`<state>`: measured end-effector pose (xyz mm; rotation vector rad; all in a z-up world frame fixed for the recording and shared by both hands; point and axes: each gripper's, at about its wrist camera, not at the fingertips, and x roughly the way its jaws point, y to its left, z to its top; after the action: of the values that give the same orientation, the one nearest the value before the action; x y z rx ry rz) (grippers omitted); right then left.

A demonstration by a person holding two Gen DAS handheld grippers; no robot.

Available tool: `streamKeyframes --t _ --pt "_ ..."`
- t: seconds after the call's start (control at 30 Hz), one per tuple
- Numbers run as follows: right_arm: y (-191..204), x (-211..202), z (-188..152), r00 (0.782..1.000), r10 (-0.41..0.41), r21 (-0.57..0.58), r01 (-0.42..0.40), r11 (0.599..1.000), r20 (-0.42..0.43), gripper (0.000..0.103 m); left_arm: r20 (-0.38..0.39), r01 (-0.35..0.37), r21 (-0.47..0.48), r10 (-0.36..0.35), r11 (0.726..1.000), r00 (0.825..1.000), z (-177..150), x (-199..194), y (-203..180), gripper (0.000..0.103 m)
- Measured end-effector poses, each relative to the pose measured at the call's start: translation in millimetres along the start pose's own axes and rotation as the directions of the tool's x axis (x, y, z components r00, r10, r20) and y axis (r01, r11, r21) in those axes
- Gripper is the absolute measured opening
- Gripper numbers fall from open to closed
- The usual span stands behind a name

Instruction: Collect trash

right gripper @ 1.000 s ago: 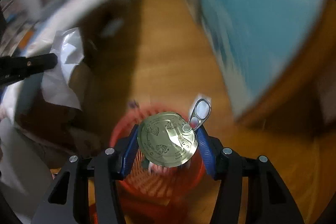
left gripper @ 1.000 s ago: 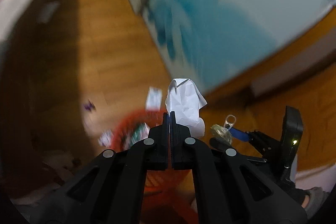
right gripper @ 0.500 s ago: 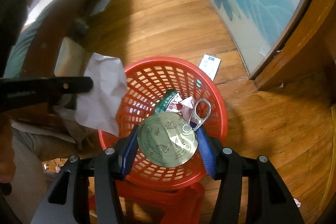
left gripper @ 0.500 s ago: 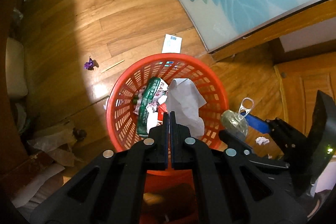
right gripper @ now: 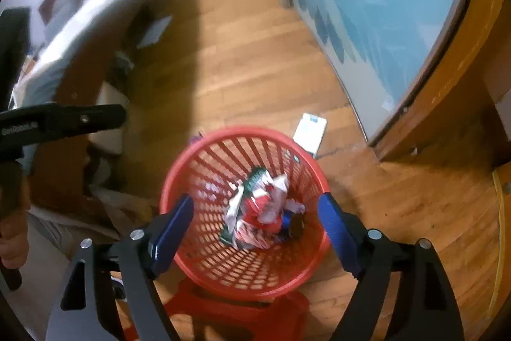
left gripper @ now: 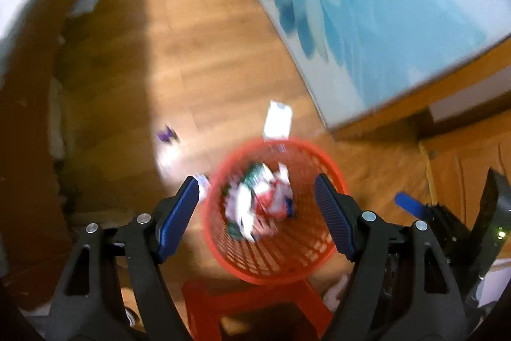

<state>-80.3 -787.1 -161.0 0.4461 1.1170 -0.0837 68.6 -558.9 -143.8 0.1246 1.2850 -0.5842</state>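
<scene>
With both pairs of fingers spread wide and holding nothing, I read the next move as a reach for the loose litter on the floor beyond the red basket. The basket sits on a red stool right under both tools, already holding crumpled wrappers. From the right hand-held gripper, the white card lies flat on the wooden floor at about one o'clock, just past the basket's far rim, its long axis running roughly twelve to six with a slight lean. From the left hand-held gripper the same card sits near twelve o'clock, and a small purple scrap lies at about eleven, well apart from the card. I judge the right side nearer the card and the left nearer the purple scrap. The left view is blurred, so I cannot tell what the scrap is.
</scene>
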Motion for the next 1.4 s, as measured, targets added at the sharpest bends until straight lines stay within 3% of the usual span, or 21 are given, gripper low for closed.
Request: streamKeyframes --t 0.07,0.13,0.23,0.37,0.4,0.47,0.57,0.73,0.87,1.0,1.13,1.2,1.3,1.37,1.4 --pt "19 -13 14 0.999 0.023 0.000 -0.023 1.000 0.039 0.082 0.102 0.027 -0.031 -0.023 0.999 0.995 5 -37 16 0.075" --pt "43 -27 28 0.995 0.052 -0.022 -0.051 0.998 0.082 0.085 0.225 0.029 -0.046 -0.018 0.999 0.974 6 -87 41 0.078" --pt "100 -55 52 0.980 0.102 -0.084 -0.089 0.992 0.168 0.087 0.362 -0.020 -0.071 0.045 0.997 0.931 -3 -158 81 0.082" --pt "190 -94 70 0.941 0.152 -0.173 -0.102 0.980 0.304 0.096 0.490 -0.042 -0.103 0.087 0.994 0.867 -30 -246 136 0.088" --pt "219 -104 71 0.923 0.170 -0.193 -0.107 0.975 0.344 0.096 0.533 -0.065 -0.112 0.116 0.992 0.838 -44 -274 154 0.089" --pt "266 -119 70 0.896 0.199 -0.222 -0.117 0.968 0.396 0.096 0.591 -0.104 -0.139 0.167 0.985 0.789 -68 -306 179 0.094" --pt "346 -134 60 0.853 0.259 -0.248 -0.158 0.956 0.453 0.096 0.638 -0.146 -0.198 0.240 0.969 0.731 -101 -337 221 0.097" --pt "443 -137 31 0.810 0.307 -0.301 -0.170 0.938 0.500 0.096 0.660 -0.202 -0.285 0.345 0.937 0.668 -145 -348 282 0.097" --pt "504 -129 -9 0.775 0.325 -0.405 -0.099 0.909 0.541 0.096 0.651 -0.181 -0.364 0.389 0.913 0.652 -173 -341 325 0.097" --pt "528 -123 -47 0.764 0.311 -0.436 -0.044 0.899 0.566 0.096 0.654 -0.141 -0.412 0.399 0.900 0.642 -199 -337 348 0.097" --pt "537 -131 -75 0.722 0.323 -0.483 0.017 0.876 0.611 0.096 0.626 -0.150 -0.421 0.406 0.895 0.666 -212 -335 354 0.097" --pt "541 -128 -80 0.741 0.321 -0.515 0.038 0.856 0.589 0.096 0.629 -0.145 -0.419 0.402 0.896 0.665 -215 -336 355 0.097" --pt "538 -126 -80 0.769 0.309 -0.509 0.025 0.860 0.560 0.096 0.637 -0.119 -0.425 0.390 0.897 0.665 -221 -335 357 0.097" --pt "528 -127 -73 0.763 0.315 -0.501 0.013 0.865 0.564 0.096 0.629 -0.141 -0.424 0.403 0.894 0.664 -222 -331 356 0.097" --pt "528 -126 -74 0.770 0.317 -0.507 0.010 0.862 0.554 0.096 0.627 -0.147 -0.420 0.403 0.896 0.666 -222 -329 356 0.097"
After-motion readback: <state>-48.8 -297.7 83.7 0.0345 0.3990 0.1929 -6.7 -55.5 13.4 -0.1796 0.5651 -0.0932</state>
